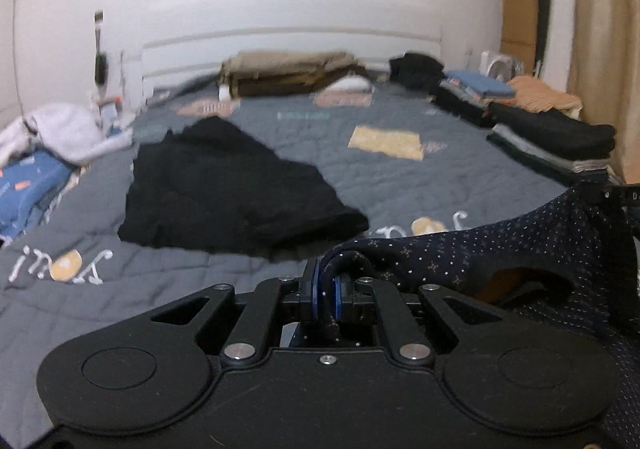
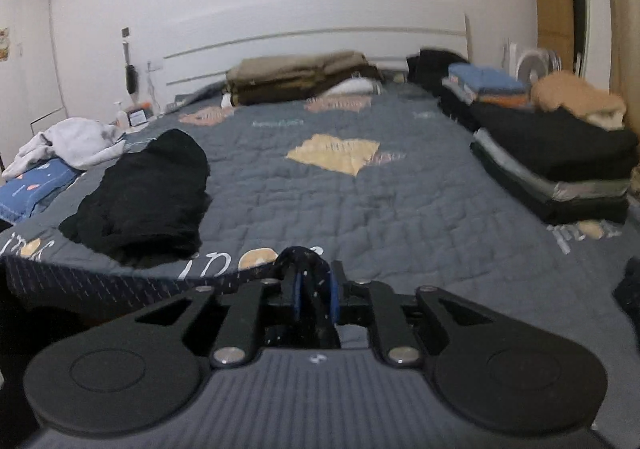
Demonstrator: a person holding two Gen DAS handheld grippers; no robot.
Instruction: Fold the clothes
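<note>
1. Left tongs (image 1: 326,299): blue pads clamped on a bunched edge of the navy dotted garment (image 1: 520,253); the cloth stretches away to their right, hanging just above the bed.
2. Right tongs (image 2: 314,295): blue pads clamped on another bunched edge of the same navy dotted garment (image 2: 100,283); the cloth runs off to their left.
3. Bed quilt (image 2: 360,209): grey, quilted, with coloured patches and white lettering; lies ahead of and below both tongs.
4. Black garment (image 1: 224,189): crumpled on the quilt, ahead and left of both tongs, apart from the navy cloth.
5. Folded stack (image 2: 560,169): dark and grey pieces, ahead and right of the right tongs, at the bed's edge; further folded blue (image 2: 484,79) and orange items beyond it.
6. Loose pile (image 1: 68,129): pale grey cloth over blue fabric, far left of the left tongs.
7. Tan and brown folded bedding (image 2: 300,79): straight ahead, against the white headboard (image 2: 320,29).
</note>
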